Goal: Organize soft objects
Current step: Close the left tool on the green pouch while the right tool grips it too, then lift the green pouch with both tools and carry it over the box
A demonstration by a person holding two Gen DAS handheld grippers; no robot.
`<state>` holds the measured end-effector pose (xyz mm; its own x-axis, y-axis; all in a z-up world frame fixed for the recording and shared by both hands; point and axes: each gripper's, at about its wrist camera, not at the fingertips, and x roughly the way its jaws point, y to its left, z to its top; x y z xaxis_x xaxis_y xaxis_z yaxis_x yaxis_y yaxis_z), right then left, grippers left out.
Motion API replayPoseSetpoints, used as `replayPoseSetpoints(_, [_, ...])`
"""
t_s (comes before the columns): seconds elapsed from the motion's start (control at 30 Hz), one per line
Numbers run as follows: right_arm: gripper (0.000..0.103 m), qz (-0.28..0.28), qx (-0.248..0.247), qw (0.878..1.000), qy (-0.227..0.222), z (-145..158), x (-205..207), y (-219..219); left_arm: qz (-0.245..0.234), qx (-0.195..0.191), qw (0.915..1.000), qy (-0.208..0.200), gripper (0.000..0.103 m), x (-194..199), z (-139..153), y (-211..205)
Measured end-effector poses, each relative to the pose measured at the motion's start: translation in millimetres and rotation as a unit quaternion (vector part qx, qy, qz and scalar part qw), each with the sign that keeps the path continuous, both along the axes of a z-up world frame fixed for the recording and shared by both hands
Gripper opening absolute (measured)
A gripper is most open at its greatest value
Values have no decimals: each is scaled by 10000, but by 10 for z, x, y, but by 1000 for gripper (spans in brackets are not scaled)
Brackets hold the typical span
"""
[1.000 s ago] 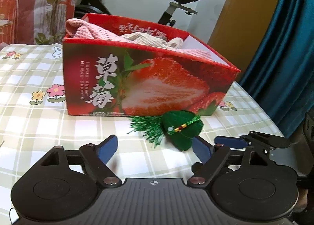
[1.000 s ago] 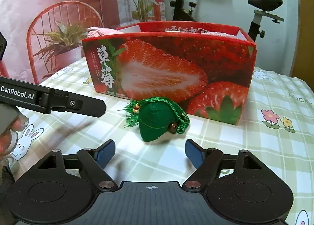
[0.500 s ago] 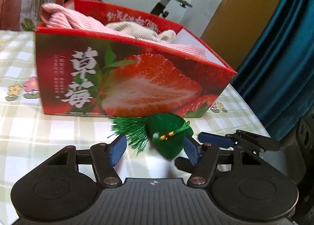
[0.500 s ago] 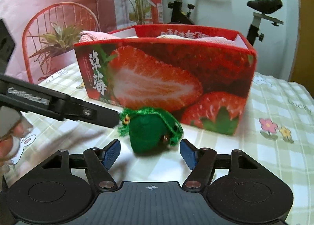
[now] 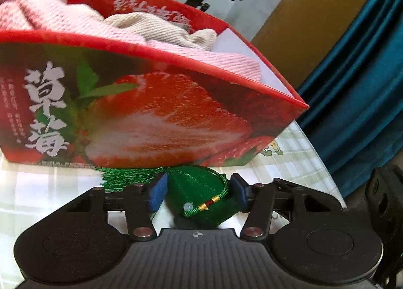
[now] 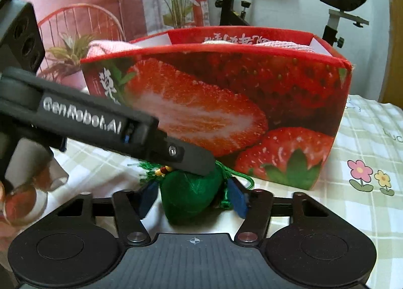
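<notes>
A green stuffed sachet (image 5: 201, 193) with a green tassel (image 5: 126, 175) and bead cord lies on the checked tablecloth in front of the red strawberry box (image 5: 151, 117). My left gripper (image 5: 197, 189) has its blue pads pressed on both sides of the sachet. In the right wrist view my right gripper (image 6: 191, 195) also has its blue pads against both sides of the sachet (image 6: 189, 193). The left gripper's finger (image 6: 181, 155) crosses over the sachet's top there. The box (image 6: 252, 102) holds pink (image 5: 50, 22) and cream (image 5: 156, 27) knit cloths.
The tablecloth (image 6: 365, 213) with flower prints covers the table. An exercise bike (image 6: 340, 11) and a red wire chair (image 6: 80, 24) with plants stand behind it. A teal curtain (image 5: 365, 74) hangs at the right.
Both grippers moved forward to the sachet and closed their pads onto it. The left gripper's finger now crosses above the sachet in the right wrist view.
</notes>
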<state>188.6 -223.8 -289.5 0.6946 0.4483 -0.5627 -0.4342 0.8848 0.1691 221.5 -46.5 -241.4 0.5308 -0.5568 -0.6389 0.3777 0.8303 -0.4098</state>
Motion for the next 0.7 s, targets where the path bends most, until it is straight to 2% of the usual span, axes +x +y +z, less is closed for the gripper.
replayPoseSetpoints(0.07, [49, 30, 59, 10000, 9, 13, -19, -6, -51, 81, 9999, -81, 56, -40, 17, -8])
replayPoseSetpoints(0.3, [48, 20, 225, 9996, -146, 127, -167, -36, -35, -22, 9998, -218, 54, -155, 155, 20])
replayPoseSetpoints(0.7, [48, 107, 252, 9972, -694, 590, -394, 3, -86, -47, 9969, -780, 54, -419, 668, 98])
